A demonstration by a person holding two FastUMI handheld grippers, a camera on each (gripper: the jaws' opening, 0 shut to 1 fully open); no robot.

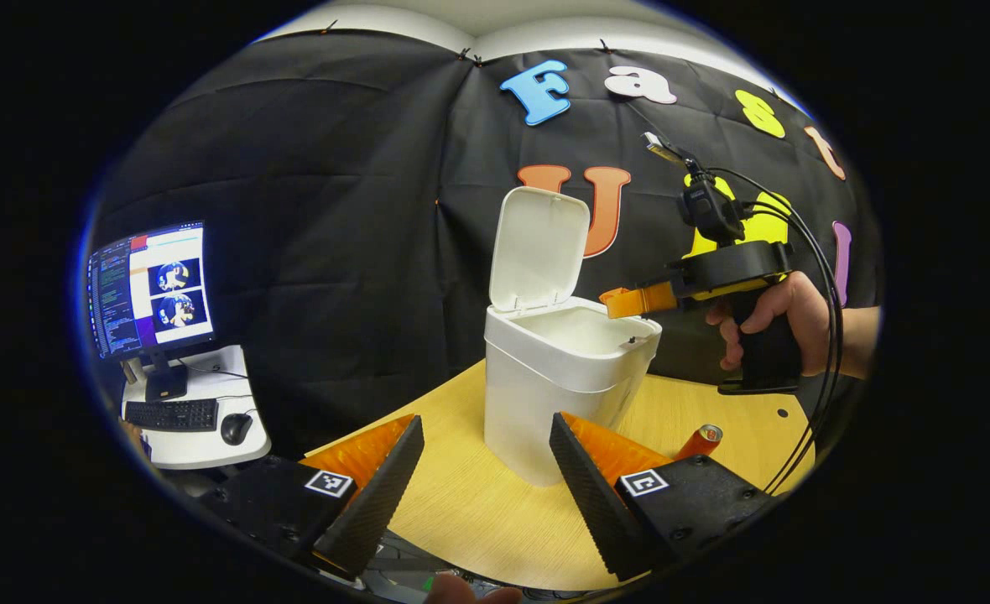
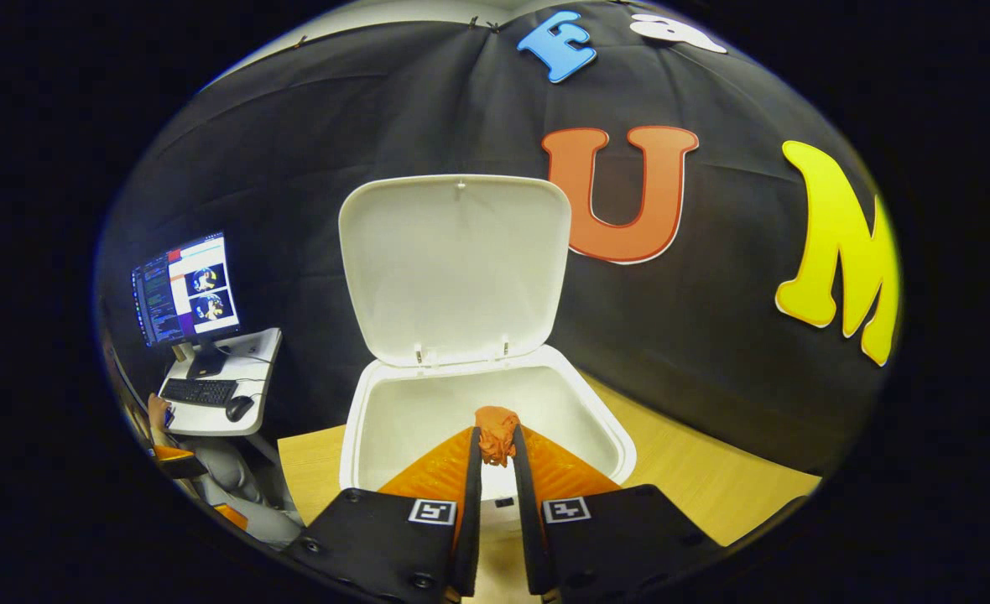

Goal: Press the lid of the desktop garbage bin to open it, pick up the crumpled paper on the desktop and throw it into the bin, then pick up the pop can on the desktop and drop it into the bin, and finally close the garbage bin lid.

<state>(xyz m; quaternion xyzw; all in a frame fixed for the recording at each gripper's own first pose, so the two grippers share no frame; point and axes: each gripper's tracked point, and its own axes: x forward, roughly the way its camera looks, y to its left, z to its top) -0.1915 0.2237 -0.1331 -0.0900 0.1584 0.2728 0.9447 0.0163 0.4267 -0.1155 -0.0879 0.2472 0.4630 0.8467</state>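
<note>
- Far left, off the desk: a monitor with keyboard and mouse on a side stand; not part of your task
- Your left hand-held gripper sits low in the left gripper view, jaws spread wide, nothing between them; it idles just in front of the bin
- Garbage bin stands mid-desk; its lid is tipped up and back on the hinge, so the press-to-open step looks done
- Your right hand-held gripper is clenched on the crumpled paper; both fingers press on it, and in the right gripper view the wad hangs over the open mouth of the bin, inside the rim line
- In the left gripper view that same gripper reaches in from the right, over the bin's right edge, held by your hand
- Paper step: carried, not yet dropped; opening the jaws here should let it fall in
- Pop can lies on the desk to the right of the bin, apart from it, untouched; that pick is still to do
- Lid closing also left; roughly a third of the way through by my read
</note>
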